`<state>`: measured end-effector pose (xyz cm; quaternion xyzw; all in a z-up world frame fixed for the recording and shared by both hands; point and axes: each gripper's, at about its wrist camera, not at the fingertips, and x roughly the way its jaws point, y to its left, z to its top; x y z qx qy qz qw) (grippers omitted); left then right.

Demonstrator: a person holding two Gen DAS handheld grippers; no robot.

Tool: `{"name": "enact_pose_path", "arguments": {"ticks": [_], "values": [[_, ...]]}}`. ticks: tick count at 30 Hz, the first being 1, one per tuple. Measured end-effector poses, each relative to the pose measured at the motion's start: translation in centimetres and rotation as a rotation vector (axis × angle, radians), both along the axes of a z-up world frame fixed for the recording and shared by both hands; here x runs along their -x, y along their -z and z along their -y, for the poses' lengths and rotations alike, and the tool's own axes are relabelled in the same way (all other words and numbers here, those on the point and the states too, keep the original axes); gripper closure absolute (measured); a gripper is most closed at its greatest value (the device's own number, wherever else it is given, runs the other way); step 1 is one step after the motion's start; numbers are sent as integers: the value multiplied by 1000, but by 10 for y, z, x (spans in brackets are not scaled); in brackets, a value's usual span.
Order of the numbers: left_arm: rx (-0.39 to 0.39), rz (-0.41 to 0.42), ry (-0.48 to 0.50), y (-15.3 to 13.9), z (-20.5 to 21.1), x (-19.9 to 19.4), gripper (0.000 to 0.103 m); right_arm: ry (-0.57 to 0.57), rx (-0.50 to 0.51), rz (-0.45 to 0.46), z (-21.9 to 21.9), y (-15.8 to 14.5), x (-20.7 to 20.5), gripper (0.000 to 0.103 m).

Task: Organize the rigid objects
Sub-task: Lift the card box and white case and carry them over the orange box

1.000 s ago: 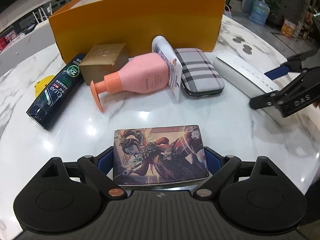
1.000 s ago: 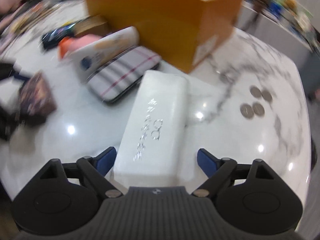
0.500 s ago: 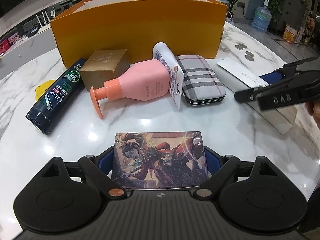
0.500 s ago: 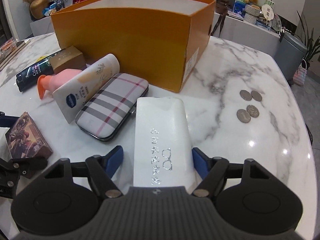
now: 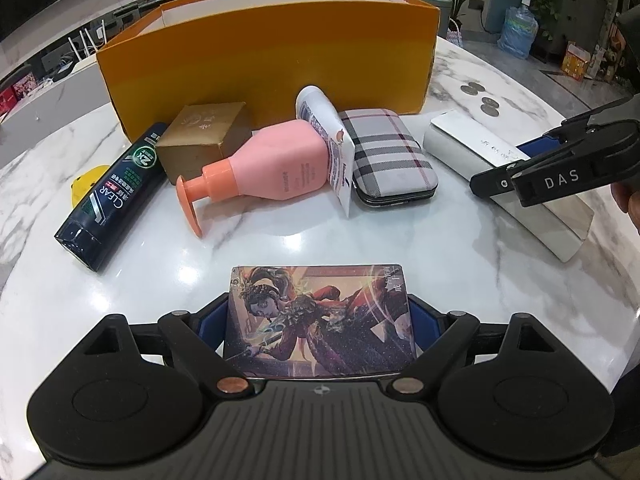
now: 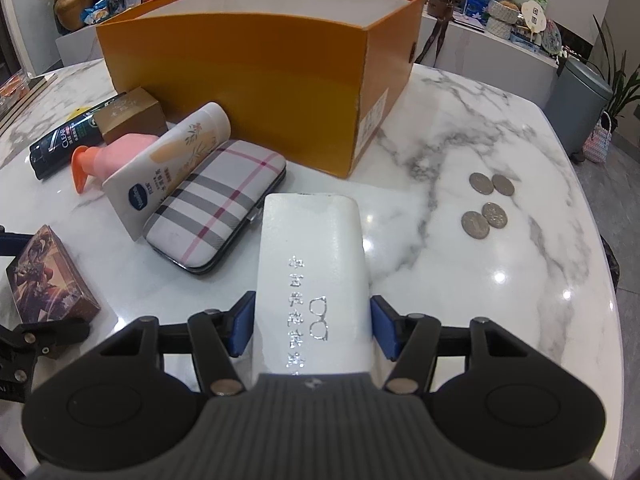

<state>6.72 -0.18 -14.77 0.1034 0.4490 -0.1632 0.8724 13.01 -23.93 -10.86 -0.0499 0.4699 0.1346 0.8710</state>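
Since half a second ago, little has shifted: the right tool (image 6: 312, 330) has been drawn closer around the white case (image 6: 310, 256), and the card box (image 5: 320, 320) has stayed in the left tool (image 5: 320, 318).

Counted on the counter (image 6: 460, 128): one orange box (image 6: 256, 80), one card box, one white case, one plaid case (image 6: 218, 206), one white tube (image 6: 168, 164), one pink pump bottle (image 5: 272, 168), one dark shampoo bottle (image 5: 114, 192), one small brown box (image 5: 202, 136), four coins (image 6: 486, 204), and one yellow item (image 5: 84, 186), partly hidden behind the shampoo bottle.

The left tool is seen pinching the card box by its two short sides, near the front edge of the counter. The box is printed with a dark red and gold figure illustration.

The right tool is seen with its blue pads against both long sides of the white case, at its near end. The case is oblong with rounded corners, bears silver characters and a spectacles emblem, and lies just right of the plaid case, pointing toward the orange box corner.

The orange box is open-topped, white inside, and stands behind the row of items. The tube is leaned across the pump bottle and the plaid case. The coins are grouped in two pairs, well apart from the other items.
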Motion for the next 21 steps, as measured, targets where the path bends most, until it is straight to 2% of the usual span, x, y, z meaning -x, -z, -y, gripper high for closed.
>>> {"name": "enact_pose_path", "arguments": {"ticks": [12,17,21], "values": [[24,17,-17,-15,-6,7,1,51,-63,34,12,-28,5,43],[35,21,-12,-26,-8,11,1,38,-66,68,13,-47,12,43],[2,31,21,-44,-3,13,1,39,-88,81,18,-68,15,43]]}}
